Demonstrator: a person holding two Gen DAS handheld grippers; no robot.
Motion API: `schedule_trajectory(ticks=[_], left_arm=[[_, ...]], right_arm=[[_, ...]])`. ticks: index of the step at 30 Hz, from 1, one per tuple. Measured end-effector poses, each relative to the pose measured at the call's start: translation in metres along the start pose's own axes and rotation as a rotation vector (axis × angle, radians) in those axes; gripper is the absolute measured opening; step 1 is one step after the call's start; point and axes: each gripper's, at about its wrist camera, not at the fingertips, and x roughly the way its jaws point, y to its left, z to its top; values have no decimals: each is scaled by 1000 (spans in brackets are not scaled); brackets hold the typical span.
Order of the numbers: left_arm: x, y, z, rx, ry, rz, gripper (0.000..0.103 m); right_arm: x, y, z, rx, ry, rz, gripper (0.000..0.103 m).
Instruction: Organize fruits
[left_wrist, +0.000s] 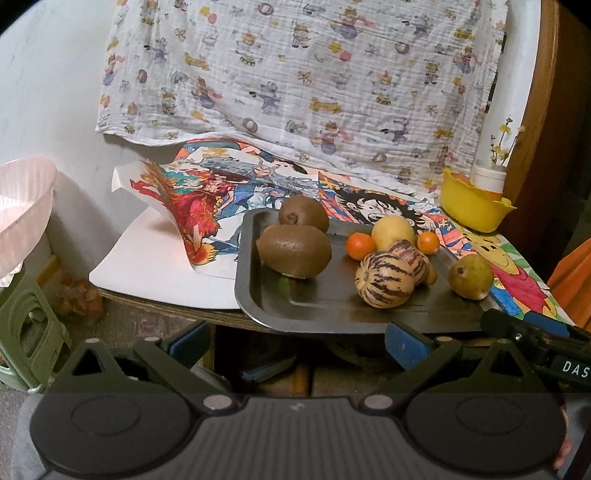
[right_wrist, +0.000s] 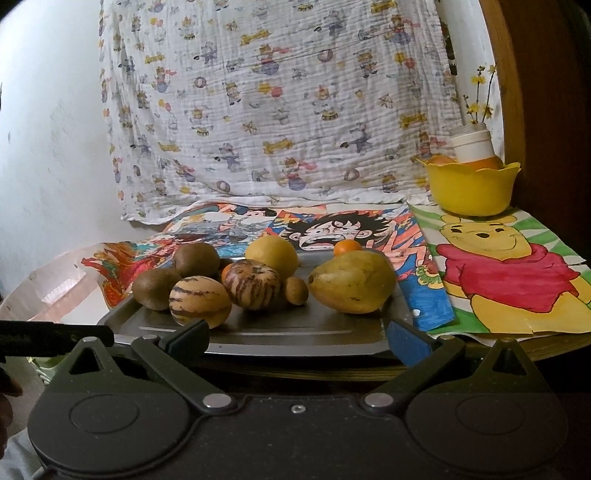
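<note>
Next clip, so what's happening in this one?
Nothing is being handled yet. The left hand-held gripper and right hand-held gripper both hang open and empty at the near edge of a dark metal tray. On the tray sit two kiwis, two striped melons, a yellow fruit, small oranges and a pear. A yellow bowl at the back right already holds some orange fruit.
</note>
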Motion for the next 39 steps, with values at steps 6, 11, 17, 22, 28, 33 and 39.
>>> schedule_trajectory(ticks=[6,11,17,22,28,33,39], left_arm=[[-1,1,0,-5,-2,4,102],[-1,2,-1,-9,-1,6,102],[-3,4,-3,-15,-3,8,102],[-4,5,-4,-19,-4,9,102],[-6,5,-5,-22,1,14,102],[-5,5,-5,-21,1,14,102],[-4,3,-6,-23,10,14,102]], right_arm=[[1,1,-1,-3,4,7,102],[2,1,-2,0,7,9,102],[1,1,-3,1,5,6,102],[1,2,-3,-11,5,12,102],[2,3,-3,-17,9,21,102],[3,2,-4,-8,9,15,102],[3,1,-6,-5,16,18,102]])
